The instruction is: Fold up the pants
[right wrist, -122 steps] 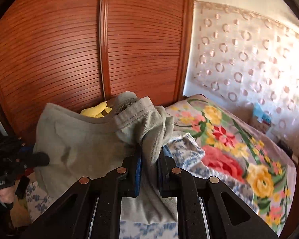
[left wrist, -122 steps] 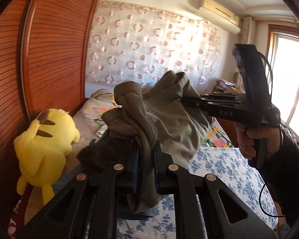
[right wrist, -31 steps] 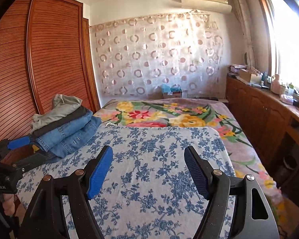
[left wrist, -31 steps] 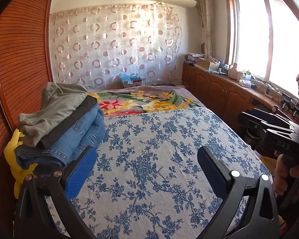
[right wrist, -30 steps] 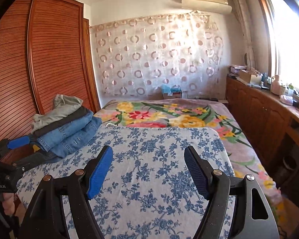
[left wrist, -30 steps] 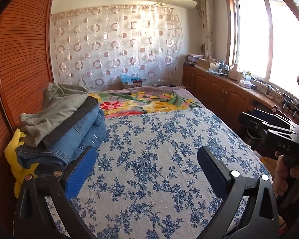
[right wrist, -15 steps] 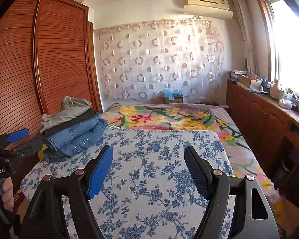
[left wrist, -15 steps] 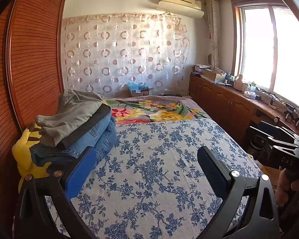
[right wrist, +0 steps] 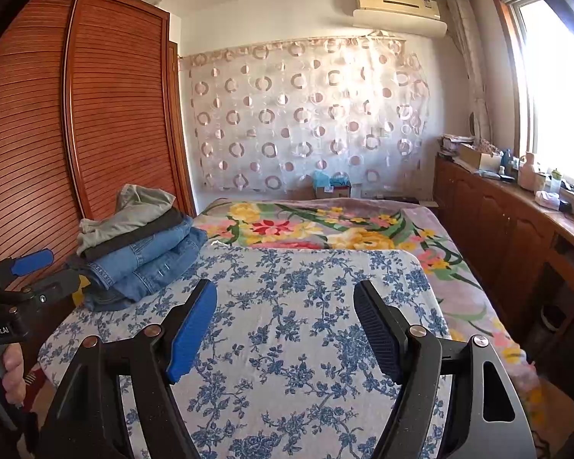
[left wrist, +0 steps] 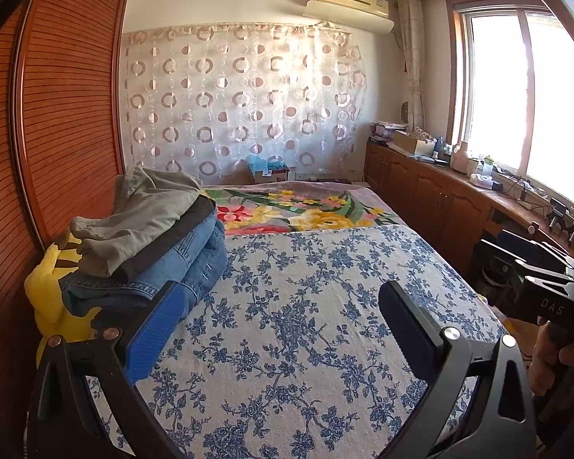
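Since the earliest frames, the folded grey-green cotton pants [left wrist: 141,214] have left both grippers and now lie on top of a stack of folded blue denim jeans [left wrist: 172,264], at the left middle of both views, against the slatted reddish wooden wardrobe [right wrist: 76,114]. Both tools have backed away. The left gripper [left wrist: 283,317] stands spread wide with nothing between its pads; the right gripper [right wrist: 285,321] is likewise spread and empty. The fold looks complete, so the step in hand is judged to be withdrawal: keep both tools clear of the stack so the loose top layer, whose upper edge sits slightly rumpled, is not dragged out of line. A yellow plush toy [left wrist: 53,290] is wedged beside the stack at the frame's left edge. The blue-and-white floral bedspread [right wrist: 306,306] fills the centre, bare and flat, with a bright flowered blanket [right wrist: 325,229] beyond it. A circle-patterned sheer curtain [left wrist: 241,107] covers the far wall, and a window [left wrist: 516,88] glares at the upper right.
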Available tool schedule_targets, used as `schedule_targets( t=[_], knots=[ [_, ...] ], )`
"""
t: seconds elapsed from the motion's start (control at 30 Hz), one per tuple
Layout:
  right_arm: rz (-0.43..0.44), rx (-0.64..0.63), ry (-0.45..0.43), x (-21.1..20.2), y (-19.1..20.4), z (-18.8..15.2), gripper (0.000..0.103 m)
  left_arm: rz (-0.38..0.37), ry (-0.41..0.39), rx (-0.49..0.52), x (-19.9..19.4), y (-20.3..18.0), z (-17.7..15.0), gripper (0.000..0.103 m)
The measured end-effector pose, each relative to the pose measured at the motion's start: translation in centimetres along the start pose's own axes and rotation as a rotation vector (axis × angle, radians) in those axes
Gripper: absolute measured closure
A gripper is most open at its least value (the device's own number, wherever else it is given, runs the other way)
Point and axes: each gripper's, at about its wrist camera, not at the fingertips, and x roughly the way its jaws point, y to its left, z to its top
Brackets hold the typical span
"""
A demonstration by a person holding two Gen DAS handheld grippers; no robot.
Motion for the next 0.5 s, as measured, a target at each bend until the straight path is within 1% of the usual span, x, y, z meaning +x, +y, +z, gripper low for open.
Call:
schedule_targets(
  t=[0.5],
  knots=[
    [-0.001,-0.004,-0.002,-0.08,0.01,-0.15,0.027,-0.004,0.004,0.003,0.22,-0.17,-0.22,0.002]
  ],
)
